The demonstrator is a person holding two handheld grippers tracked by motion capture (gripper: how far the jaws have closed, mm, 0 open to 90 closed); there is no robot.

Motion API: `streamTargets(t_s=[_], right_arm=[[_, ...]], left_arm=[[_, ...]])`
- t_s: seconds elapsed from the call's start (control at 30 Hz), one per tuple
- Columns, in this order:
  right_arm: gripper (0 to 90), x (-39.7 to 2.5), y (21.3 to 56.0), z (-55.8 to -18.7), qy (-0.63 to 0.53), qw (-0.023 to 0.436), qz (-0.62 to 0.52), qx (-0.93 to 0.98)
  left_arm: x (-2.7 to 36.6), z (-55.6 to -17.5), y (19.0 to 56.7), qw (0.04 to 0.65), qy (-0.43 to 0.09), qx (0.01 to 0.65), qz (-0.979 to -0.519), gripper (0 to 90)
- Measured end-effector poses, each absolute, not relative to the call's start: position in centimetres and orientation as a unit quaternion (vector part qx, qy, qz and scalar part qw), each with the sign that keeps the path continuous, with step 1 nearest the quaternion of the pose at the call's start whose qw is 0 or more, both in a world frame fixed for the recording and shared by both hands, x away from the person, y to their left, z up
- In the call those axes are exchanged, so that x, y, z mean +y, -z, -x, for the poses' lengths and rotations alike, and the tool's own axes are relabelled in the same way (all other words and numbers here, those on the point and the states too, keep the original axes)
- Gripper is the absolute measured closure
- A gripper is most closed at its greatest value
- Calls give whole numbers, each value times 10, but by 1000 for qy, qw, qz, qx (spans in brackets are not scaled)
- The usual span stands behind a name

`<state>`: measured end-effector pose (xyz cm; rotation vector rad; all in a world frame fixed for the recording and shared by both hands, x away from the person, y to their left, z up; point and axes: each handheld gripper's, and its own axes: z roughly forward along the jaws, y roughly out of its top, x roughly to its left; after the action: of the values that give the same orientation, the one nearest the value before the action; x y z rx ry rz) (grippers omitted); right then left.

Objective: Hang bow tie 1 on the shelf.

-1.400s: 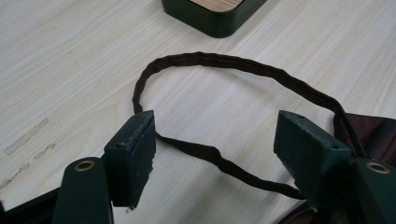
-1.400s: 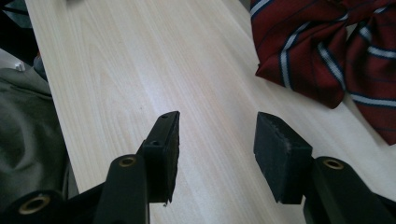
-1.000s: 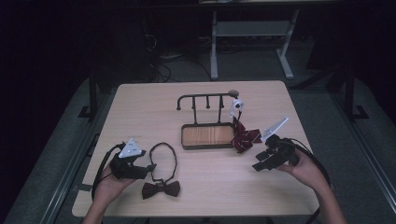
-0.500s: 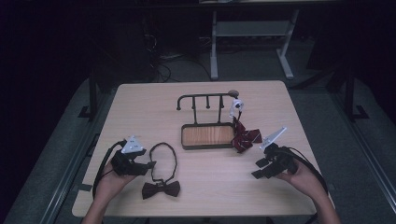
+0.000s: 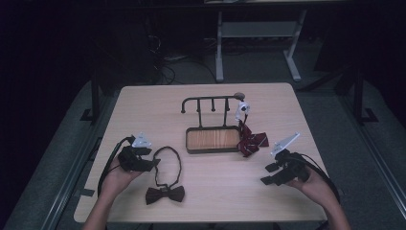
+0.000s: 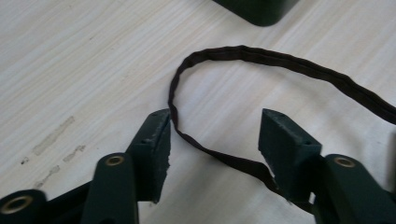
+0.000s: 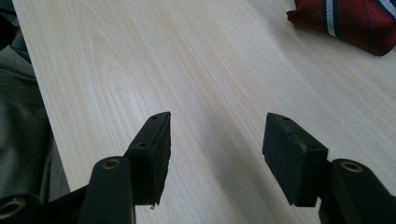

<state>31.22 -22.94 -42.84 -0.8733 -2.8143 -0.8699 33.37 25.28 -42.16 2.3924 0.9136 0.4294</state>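
Note:
A dark brown bow tie (image 5: 165, 194) lies near the table's front edge, its strap loop (image 5: 168, 160) curling up toward the stand. My left gripper (image 5: 148, 164) rests low at the loop's left side. In the left gripper view the left gripper (image 6: 215, 140) is open, and the strap (image 6: 261, 58) runs across the gap between its jaws. A red striped bow tie (image 5: 250, 142) hangs off the right end of the stand (image 5: 213, 139). My right gripper (image 5: 268, 175) sits open at the front right, over bare wood. The red tie (image 7: 350, 21) lies far ahead of the right gripper (image 7: 217, 140).
The stand has a wooden tray base and a black rail with pegs (image 5: 210, 101). A small white tag piece (image 5: 242, 108) hangs at the rail's right end. The light wood table (image 5: 143, 105) ends close behind both hands. Dark floor and desk legs lie beyond.
My right gripper has drawn back from the red tie toward the table's front right. The left gripper has hardly moved.

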Motion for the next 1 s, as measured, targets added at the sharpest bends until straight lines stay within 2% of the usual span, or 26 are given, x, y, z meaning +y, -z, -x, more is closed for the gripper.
streamTargets(t_s=[0.57,1.0], right_arm=[[411,-227,426,-311,293,33,274,-915],[412,-227,421,-309,308,29,270,-912]], left_arm=[[252,-356,443,238,-156,373,-883,617],[247,-357,447,217,-153,364,-893,770]])
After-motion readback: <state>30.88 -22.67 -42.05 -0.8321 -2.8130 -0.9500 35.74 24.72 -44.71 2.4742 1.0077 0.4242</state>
